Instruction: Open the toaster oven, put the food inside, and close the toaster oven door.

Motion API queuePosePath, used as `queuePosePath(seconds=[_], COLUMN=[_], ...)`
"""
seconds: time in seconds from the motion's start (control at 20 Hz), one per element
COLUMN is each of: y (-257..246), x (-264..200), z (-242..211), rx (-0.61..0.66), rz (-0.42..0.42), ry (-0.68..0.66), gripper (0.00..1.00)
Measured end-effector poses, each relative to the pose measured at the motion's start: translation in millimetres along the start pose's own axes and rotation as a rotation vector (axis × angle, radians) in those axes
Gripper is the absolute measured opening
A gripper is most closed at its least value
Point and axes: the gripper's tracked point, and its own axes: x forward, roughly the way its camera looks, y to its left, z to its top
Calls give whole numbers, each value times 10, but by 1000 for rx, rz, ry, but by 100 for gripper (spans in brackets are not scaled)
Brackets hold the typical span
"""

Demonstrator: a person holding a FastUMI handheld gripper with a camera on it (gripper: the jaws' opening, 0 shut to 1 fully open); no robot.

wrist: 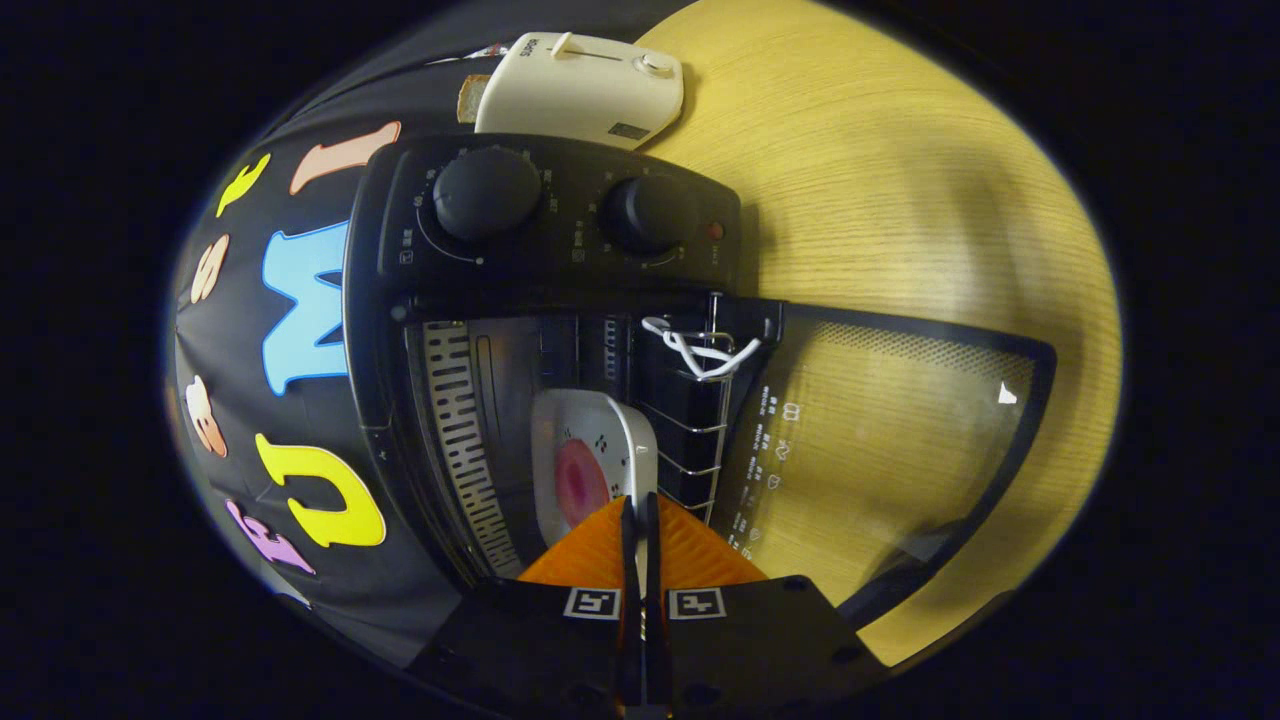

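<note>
your gripper [640,510] has its orange fingers [585,560] clenched on the near rim of the white plate [600,440], which carries the pink food [580,482] and sits inside the open toaster oven [540,230], beside the wire rack [695,430]. this looks like the placing step. next, let go, back out, then swing up the glass door [880,440].

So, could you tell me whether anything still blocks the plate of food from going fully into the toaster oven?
Nothing visible does. The door is swung open, and the plate, gripped at its rim by the gripper, is already inside the toaster oven, over the wire rack.
</note>
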Motion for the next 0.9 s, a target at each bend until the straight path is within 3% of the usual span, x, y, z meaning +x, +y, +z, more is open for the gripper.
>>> queuePosePath(seconds=[0.15,0.35,0.4,0.55,0.8,0.9], y=[52,114,128,200,-33,-106], x=[96,107,84,-87,-433,-585], z=[28,15,-20,-157,-276,-317], rx=[-16,-77,-91,-202,-451,-561], rz=[-4,12,19,60,8,-5], ry=[-22,-44,-32,17,57,73], gripper=[3,12,25,52,96,97])
